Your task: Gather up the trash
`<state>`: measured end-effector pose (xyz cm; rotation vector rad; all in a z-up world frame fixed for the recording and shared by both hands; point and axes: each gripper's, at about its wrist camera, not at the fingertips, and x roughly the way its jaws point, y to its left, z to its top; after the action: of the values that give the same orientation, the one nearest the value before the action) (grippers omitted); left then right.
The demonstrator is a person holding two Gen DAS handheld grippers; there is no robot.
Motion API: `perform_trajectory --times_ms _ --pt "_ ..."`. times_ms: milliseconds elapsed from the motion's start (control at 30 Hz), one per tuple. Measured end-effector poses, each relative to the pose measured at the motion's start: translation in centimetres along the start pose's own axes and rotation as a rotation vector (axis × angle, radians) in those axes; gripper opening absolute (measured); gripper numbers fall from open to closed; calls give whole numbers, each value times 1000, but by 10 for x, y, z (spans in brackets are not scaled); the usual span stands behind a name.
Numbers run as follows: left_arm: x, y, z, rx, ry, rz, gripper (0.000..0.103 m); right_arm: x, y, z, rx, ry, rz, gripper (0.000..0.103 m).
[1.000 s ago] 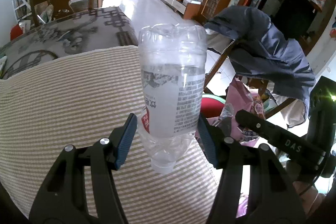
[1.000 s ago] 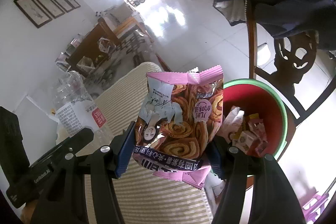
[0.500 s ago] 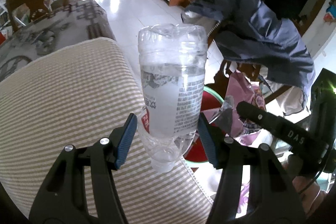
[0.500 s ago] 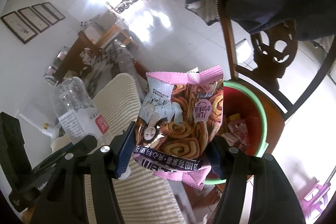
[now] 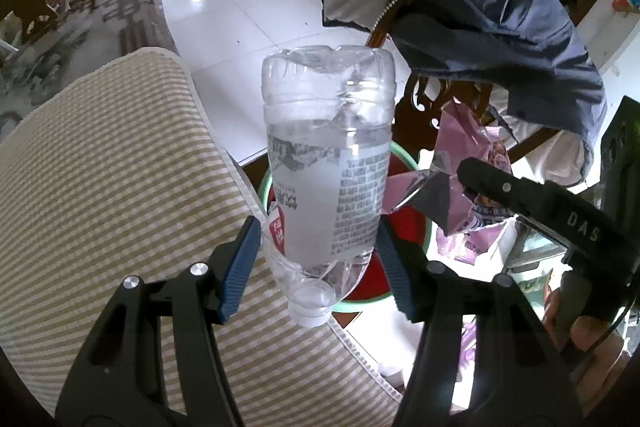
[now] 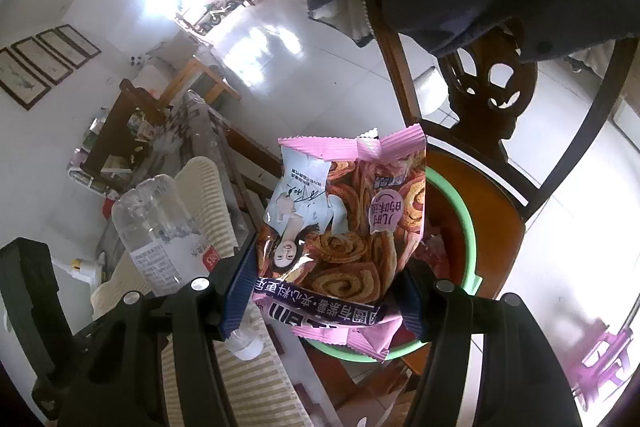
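My left gripper (image 5: 320,271) is shut on a clear plastic bottle (image 5: 326,163), held cap down over the table's edge, just above a red bin with a green rim (image 5: 427,227). My right gripper (image 6: 322,301) is shut on a pink snack bag (image 6: 340,231) and holds it over the same bin (image 6: 468,227), which stands on a wooden chair seat. The bottle also shows in the right wrist view (image 6: 160,235), left of the bag. The bag shows in the left wrist view (image 5: 460,183), right of the bottle.
A striped beige cloth (image 5: 100,195) covers the table at the left. A dark wooden chair (image 6: 492,99) with a navy jacket (image 5: 472,19) draped over its back holds the bin. White tiled floor (image 5: 240,7) lies beyond.
Both grippers have moved right, off the table and over the bin on the chair. The bottle and the snack bag stay gripped.
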<state>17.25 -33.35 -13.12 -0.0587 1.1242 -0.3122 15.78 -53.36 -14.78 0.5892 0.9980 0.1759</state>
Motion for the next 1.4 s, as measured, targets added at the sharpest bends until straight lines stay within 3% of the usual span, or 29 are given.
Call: perform_trajectory --times_ms 633,733,767,833,1033,1100,1267,1400 --pt "28 -15 0 55 70 -17 57 -3 -11 0 36 -4 -21 62" --pt "27 -16 -1 63 72 -29 60 -4 -11 -3 52 -15 -30 69" --pt "26 -16 -2 64 66 -31 67 -5 -11 -3 58 -16 -31 76" --pt "20 -16 -3 69 38 -33 75 -5 -13 -5 76 -17 -30 86" --pt "-12 -8 -6 68 -80 -14 83 -8 -5 -11 65 -35 -40 87" --pt "-26 -1 -9 59 -133 -3 92 -8 3 -14 47 -37 -46 88" --pt "-74 27 -16 5 -301 55 97 -13 39 -31 -38 -60 -70 88" --pt "-111 55 -24 -34 -391 94 97 -29 85 -49 -147 -144 -114 88"
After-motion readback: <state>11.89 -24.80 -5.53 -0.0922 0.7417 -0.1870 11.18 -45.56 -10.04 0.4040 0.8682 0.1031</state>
